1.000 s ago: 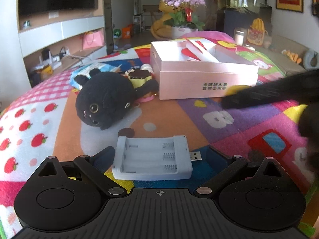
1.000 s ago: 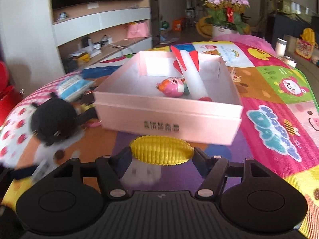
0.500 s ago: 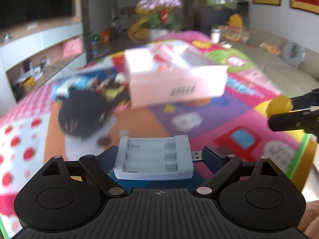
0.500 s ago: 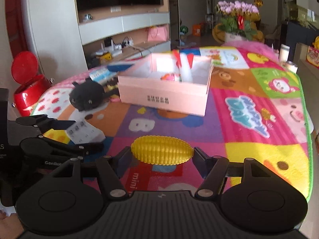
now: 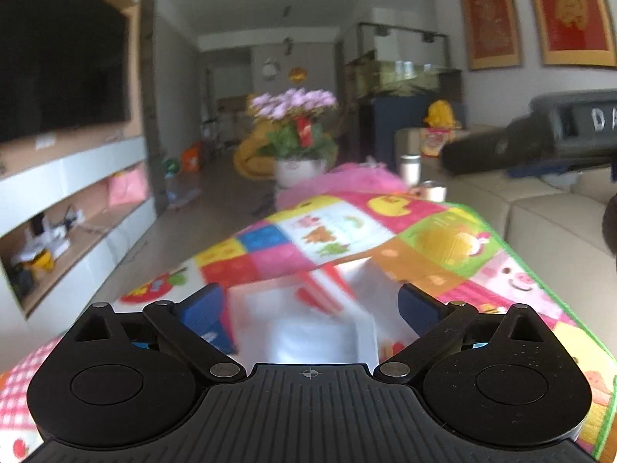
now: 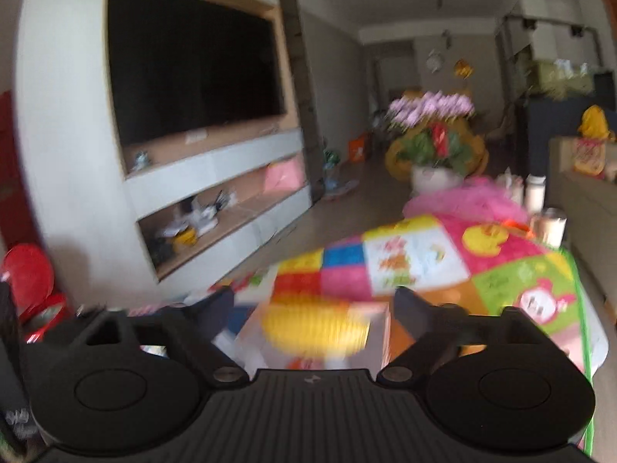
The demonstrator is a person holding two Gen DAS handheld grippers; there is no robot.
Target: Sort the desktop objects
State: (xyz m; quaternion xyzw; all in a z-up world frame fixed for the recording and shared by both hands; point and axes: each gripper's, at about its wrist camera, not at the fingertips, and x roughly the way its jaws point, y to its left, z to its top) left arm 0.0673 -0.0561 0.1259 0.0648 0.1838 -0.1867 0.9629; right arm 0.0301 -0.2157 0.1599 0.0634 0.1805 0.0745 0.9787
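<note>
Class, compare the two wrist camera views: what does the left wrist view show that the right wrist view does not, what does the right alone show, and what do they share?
Only the left wrist view: two red framed wall hangings, the other gripper's dark body at the right edge, and a blurred whitish object between the opening left gripper fingers.

Only the right wrist view: a red bin by the wall and a blurred yellow ridged toy loose between the opening right gripper fingers.

Both: the patchwork mat, television, pink potted flowers and pale box below.

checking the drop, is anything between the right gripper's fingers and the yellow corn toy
Nothing. In the right wrist view the right gripper is opening and the blurred yellow corn toy sits free, with gaps beside both fingers.
</note>
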